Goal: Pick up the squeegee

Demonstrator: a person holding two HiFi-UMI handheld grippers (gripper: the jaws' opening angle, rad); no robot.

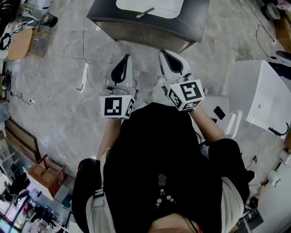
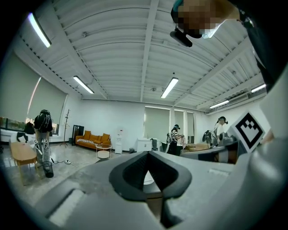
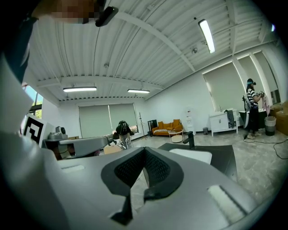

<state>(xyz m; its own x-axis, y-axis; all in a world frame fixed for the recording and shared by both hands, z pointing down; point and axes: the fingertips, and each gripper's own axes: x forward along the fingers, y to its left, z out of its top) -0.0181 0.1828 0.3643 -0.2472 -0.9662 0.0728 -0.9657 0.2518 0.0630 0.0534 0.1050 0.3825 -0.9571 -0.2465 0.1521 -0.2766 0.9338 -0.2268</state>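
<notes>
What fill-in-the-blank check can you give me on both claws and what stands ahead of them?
1. The left claw has its jaws ___, with nothing between them.
2. The right claw, also shut, holds ___.
3. Ahead of both stands a dark cabinet with a white ___ set in its top.
4. In the right gripper view, a black ___ stands on that top.
Missing words: shut; nothing; sink; faucet.

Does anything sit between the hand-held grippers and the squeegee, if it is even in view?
No squeegee can be made out in any view. The left hand-held gripper and right hand-held gripper, both shut and empty, point toward the sink cabinet; only floor lies between.
</notes>
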